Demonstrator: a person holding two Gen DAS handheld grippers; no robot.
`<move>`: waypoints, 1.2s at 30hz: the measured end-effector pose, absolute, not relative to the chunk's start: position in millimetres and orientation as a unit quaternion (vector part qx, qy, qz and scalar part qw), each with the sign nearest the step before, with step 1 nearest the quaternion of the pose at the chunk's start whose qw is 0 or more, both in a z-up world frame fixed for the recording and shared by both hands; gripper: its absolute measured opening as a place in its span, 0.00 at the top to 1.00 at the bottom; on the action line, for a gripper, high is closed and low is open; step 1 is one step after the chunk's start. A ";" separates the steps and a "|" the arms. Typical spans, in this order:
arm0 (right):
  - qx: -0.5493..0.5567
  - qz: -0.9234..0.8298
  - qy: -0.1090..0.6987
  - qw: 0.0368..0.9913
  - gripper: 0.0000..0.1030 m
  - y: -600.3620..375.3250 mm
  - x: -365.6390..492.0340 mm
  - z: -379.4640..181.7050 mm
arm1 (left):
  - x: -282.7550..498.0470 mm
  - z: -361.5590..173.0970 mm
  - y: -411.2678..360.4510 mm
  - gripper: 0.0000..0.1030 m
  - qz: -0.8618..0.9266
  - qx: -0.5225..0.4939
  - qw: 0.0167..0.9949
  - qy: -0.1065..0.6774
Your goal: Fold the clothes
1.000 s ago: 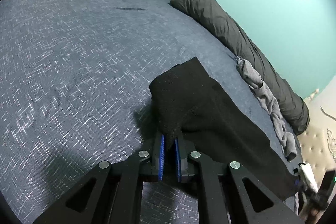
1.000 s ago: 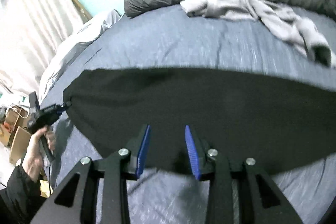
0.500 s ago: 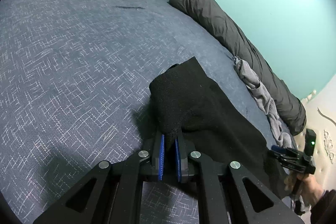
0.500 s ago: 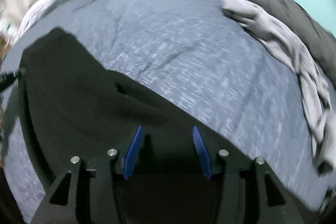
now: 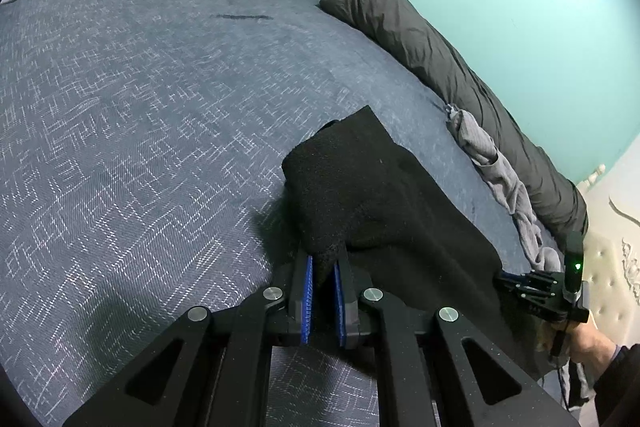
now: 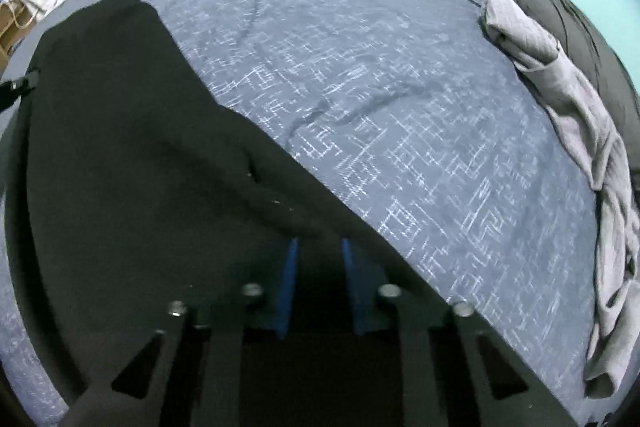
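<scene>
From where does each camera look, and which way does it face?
Left wrist: on the left tool, which grips the cloth; faces across the bed toward the wall; right tool and hand show at right.
Right wrist: on the right tool, facing steeply down at cloth and bed; its jaws have just been closing, cloth between them.
Shared: cloth, bed, grey garment.

Both hand-held grippers, left (image 5: 324, 269) and right (image 6: 318, 247), are clamped shut.
</scene>
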State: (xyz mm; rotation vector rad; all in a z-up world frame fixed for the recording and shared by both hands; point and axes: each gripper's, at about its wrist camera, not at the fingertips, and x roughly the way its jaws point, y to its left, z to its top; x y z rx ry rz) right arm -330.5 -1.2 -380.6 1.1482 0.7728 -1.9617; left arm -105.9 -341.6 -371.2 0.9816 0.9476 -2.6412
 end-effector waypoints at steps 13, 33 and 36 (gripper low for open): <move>0.409 -0.793 0.279 0.355 0.97 6.9 -347.1 -331.7 | -106.3 -368.5 -338.4 0.91 -0.889 0.325 0.086 0.311; 0.451 -0.803 0.184 0.342 0.57 63.3 -297.5 -334.2 | -107.7 -371.6 -339.2 0.90 -0.887 0.328 0.087 0.313; 0.470 -0.792 0.199 0.336 0.50 77.0 -279.6 -350.4 | -108.5 -371.8 -338.2 0.90 -0.887 0.328 0.089 0.311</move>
